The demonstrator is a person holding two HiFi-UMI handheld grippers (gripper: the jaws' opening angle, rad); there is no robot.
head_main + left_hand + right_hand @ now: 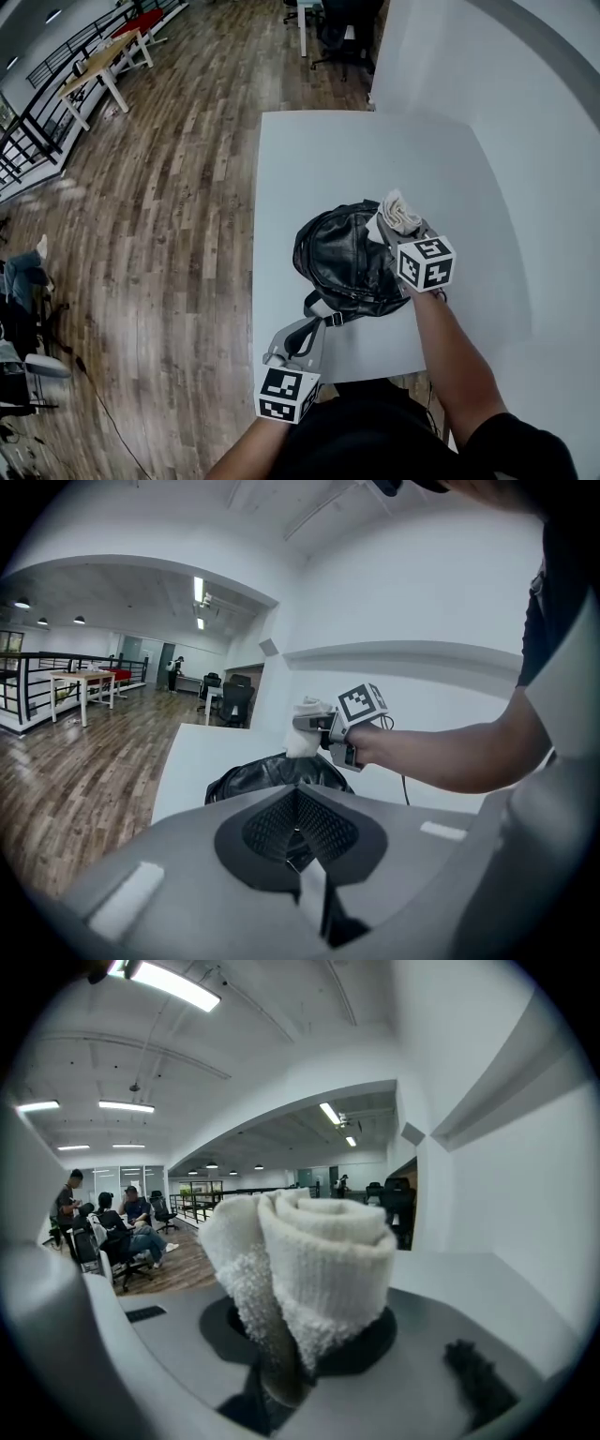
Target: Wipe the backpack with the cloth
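Note:
A black leather backpack point(345, 258) lies in the middle of the white table point(319, 159). My right gripper point(394, 223) is shut on a rolled white cloth point(400, 212), which sits at the bag's upper right edge. The cloth point(309, 1260) fills the right gripper view and sticks out past the jaws. My left gripper point(314, 323) is at the bag's near left corner, shut on a grey strap point(322, 307). In the left gripper view the jaws meet around that thin strap point(311, 892), with the backpack point(272, 772) and the cloth point(305, 731) beyond.
A white wall point(525, 141) runs along the table's right side. The table's left edge point(256, 234) drops to a wooden floor point(169, 206). Office chairs point(342, 33) stand beyond the far edge. Seated people point(117, 1227) are far off on the left.

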